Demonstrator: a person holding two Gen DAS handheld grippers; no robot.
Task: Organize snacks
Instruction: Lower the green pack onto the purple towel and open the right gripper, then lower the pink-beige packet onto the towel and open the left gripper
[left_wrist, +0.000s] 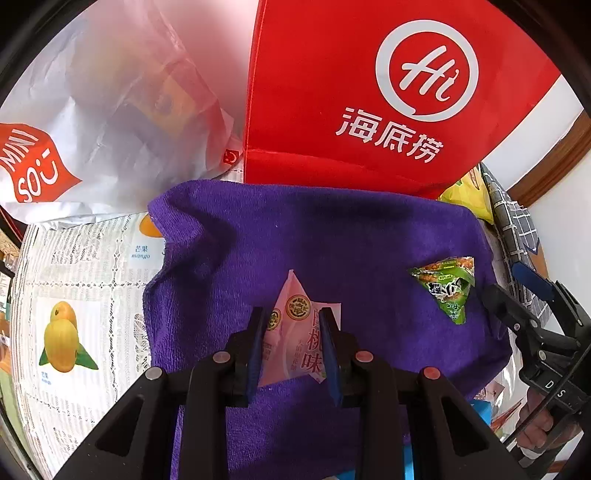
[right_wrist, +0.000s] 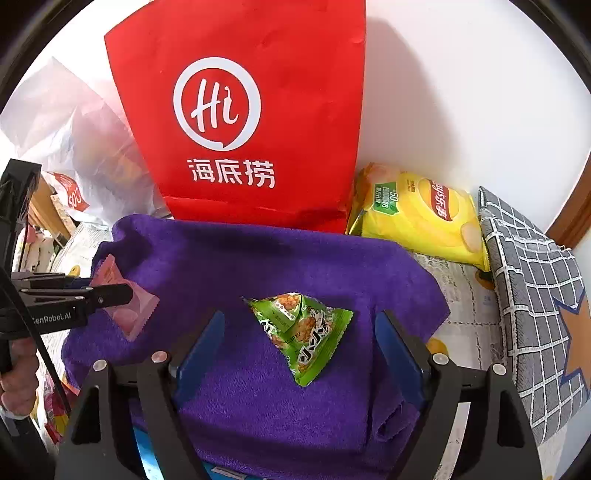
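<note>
Straight ahead of both grippers, past the far edge of the cloth, a tall red paper bag (right_wrist: 243, 122) with a white "Hi" logo stands against the white wall. Below and in front of both tools spreads a purple towel (left_wrist: 332, 243), which lies over a fruit-printed tablecloth (left_wrist: 74, 280). To the left of the red bag, beyond the left gripper's reach, slumps a crumpled white plastic bag (left_wrist: 103, 122) with a red label. To the right of the red bag, ahead and right of the right gripper, leans a yellow chip bag (right_wrist: 421, 218), and beside that a grey checked cloth (right_wrist: 535, 295).

The left gripper (left_wrist: 293, 343) has its blue-padded fingers closed against both sides of a pink snack packet (left_wrist: 291, 332). In the right wrist view the packet sits off to that tool's left, pinched in the black fingers with its lower end hanging just over the towel.

The right gripper (right_wrist: 303, 332) has its fingers spread wide apart. A green triangular snack packet (right_wrist: 301, 332) lies flat on the towel between them, touching neither pad. From the left gripper, this packet lies ahead and to the right.
</note>
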